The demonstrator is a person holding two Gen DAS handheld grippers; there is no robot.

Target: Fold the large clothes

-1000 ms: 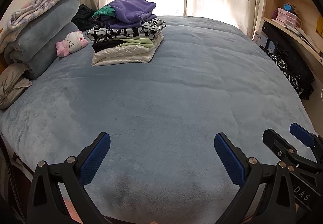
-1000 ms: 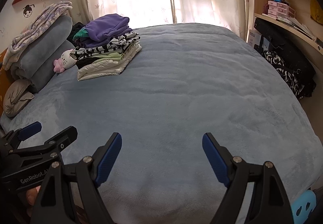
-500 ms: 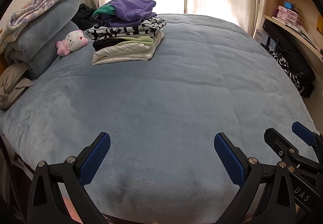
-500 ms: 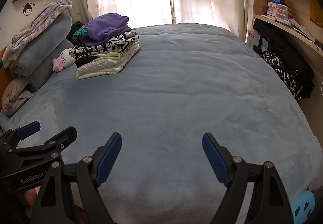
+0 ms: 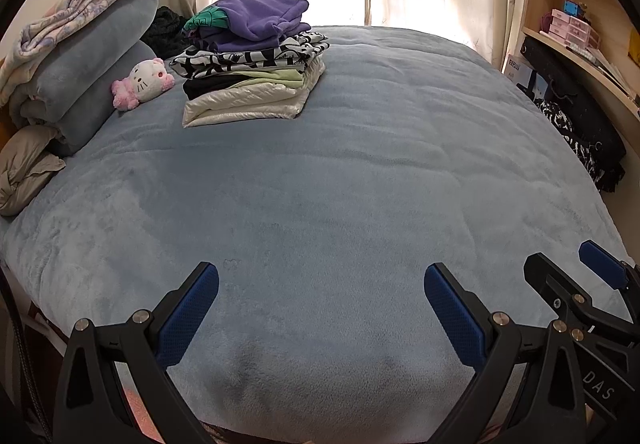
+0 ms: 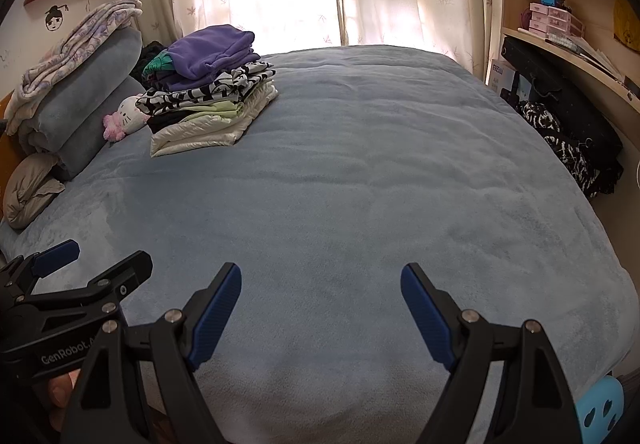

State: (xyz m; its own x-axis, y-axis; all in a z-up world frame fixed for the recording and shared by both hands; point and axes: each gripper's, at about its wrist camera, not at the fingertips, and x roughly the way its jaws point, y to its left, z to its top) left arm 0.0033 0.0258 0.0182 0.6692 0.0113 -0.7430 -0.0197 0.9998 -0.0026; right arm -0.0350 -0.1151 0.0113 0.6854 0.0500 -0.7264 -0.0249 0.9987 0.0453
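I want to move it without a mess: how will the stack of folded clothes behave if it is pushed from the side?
The stack of folded clothes would probably shear, not slide whole: its layers sit offset. The purple garment on top lies bunched, so it may slip off first. The glossy white bottom layer looks slippery, though the plush blue blanket may drag on it.

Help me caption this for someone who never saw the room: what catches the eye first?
A stack of folded clothes, purple garment on top, sits at the far left of the blue bedspread, beside a white and pink cat plush. Up close, the left gripper and right gripper hover open and empty over the near edge.
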